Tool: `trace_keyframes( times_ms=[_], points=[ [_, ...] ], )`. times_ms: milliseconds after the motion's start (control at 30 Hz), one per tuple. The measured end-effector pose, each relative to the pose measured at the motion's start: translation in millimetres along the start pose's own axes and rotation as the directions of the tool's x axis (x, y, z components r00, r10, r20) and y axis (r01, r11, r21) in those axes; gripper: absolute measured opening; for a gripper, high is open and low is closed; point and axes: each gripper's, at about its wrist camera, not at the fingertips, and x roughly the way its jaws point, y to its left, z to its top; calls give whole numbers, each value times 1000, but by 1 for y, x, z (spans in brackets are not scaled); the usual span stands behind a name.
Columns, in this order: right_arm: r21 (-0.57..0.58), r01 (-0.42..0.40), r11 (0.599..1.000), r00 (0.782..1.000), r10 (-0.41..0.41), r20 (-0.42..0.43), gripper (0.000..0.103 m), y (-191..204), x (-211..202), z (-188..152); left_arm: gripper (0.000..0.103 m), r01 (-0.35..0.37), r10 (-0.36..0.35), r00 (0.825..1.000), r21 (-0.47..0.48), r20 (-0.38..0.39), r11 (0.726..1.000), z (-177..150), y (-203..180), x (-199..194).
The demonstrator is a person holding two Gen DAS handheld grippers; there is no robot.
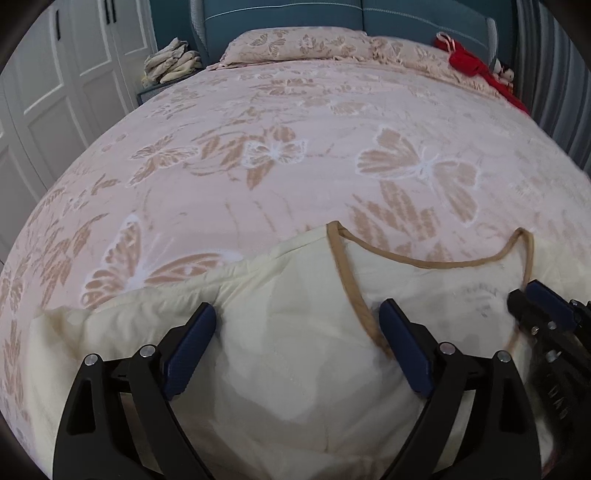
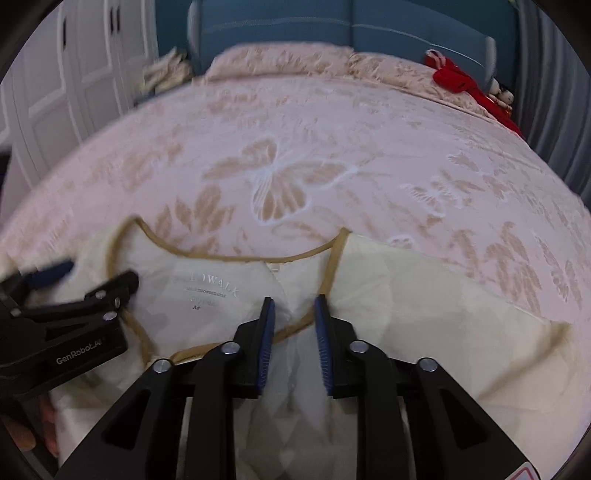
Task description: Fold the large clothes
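Okay, left to right, everything placed off the cream quilted garment with the tan-trimmed neckline (image 1: 295, 369), spread flat on the near end of the pink bedspread with tan butterflies (image 1: 295, 110).

- Far left of the garment, well apart: white panelled wardrobe doors with dark handles (image 1: 55, 92).
- Beyond the garment and up-left, beside the bed: messy pile of beige cloths (image 1: 171, 61) on a small stand.
- Straight beyond the garment, far end of the bed: matching butterfly pillow (image 1: 295, 46) against a teal padded headboard (image 1: 280, 14).
- Over the garment's left half: left gripper (image 1: 297, 308), black with blue pads, jaws spread wide, nothing pinched, plain cream fabric showing between them. Right-hand pad sitting just beside the tan neck trim (image 1: 424, 260).
- Inside the neck opening: grey printed size label (image 2: 210, 290), too blurry to read fully.
- Over the right side of the neck: right gripper (image 2: 294, 301), jaws a narrow gap apart, trim and cream fabric visible in the gap, no clear clamp on either.
- Far right beyond the garment, by the headboard corner: bright red bundle of cloth (image 1: 476, 66).
- Further right still: grey pleated curtain (image 1: 554, 74).
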Motion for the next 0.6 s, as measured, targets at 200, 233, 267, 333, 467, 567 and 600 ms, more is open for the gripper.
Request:
trace_keyframes(
  times_ms=[200, 233, 267, 333, 467, 567, 600],
  points=[
    [148, -51, 988, 978, 19, 207, 80, -56, -141, -17, 98, 145, -130, 985, -142, 112, 979, -26, 67, -113],
    [136, -46, 990, 983, 20, 182, 80, -63, -159, -26, 98, 149, -137, 986, -134, 98, 980, -40, 81, -136],
    [127, -42, 991, 988, 22, 152, 80, -70, -176, -38, 98, 158, -148, 986, -132, 84, 979, -53, 91, -154],
    [124, -40, 992, 996, 30, 81, 81, -88, -214, -74, 98, 182, -177, 983, -134, 50, 974, -86, 112, -188],
    [155, -27, 987, 998, 36, -58, 85, -124, -274, -167, 98, 184, -190, 982, -138, -25, 973, -158, 148, -234],
    [259, -17, 966, 989, 54, -138, 85, -149, -299, -234, 98, 170, -188, 978, -177, -94, 970, -214, 171, -252],
    [296, -16, 955, 986, 65, -157, 85, -156, -302, -249, 98, 169, -195, 975, -208, -111, 964, -232, 177, -256]
  ],
)
